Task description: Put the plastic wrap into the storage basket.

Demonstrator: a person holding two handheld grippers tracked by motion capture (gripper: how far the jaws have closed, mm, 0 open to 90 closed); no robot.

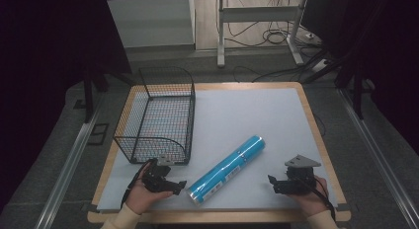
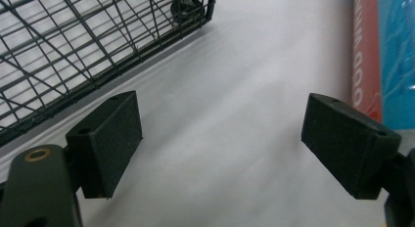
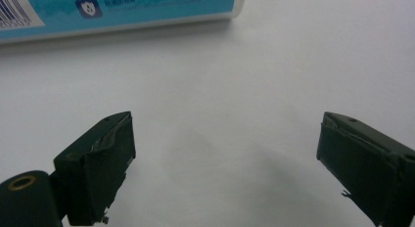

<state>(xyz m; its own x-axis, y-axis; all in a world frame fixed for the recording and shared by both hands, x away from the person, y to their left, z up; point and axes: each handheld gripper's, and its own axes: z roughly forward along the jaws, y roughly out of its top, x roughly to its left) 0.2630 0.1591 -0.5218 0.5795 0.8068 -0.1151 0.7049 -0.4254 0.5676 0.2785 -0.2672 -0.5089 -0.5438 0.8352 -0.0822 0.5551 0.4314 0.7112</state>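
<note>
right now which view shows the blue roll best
The high view: the whole blue roll lies slantwise on the mat, both ends visible. The left gripper view catches just a strip of it at the right edge; the right gripper view catches its printed side and one end.

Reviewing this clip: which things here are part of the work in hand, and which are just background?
In the work:
- blue roll, lying on the table between both grippers
- left gripper, open, beside the roll's near end
- right gripper, open, apart from the roll
- wire basket, possibly the destination

Just about:
- white mat
- cables on the floor beyond
</note>
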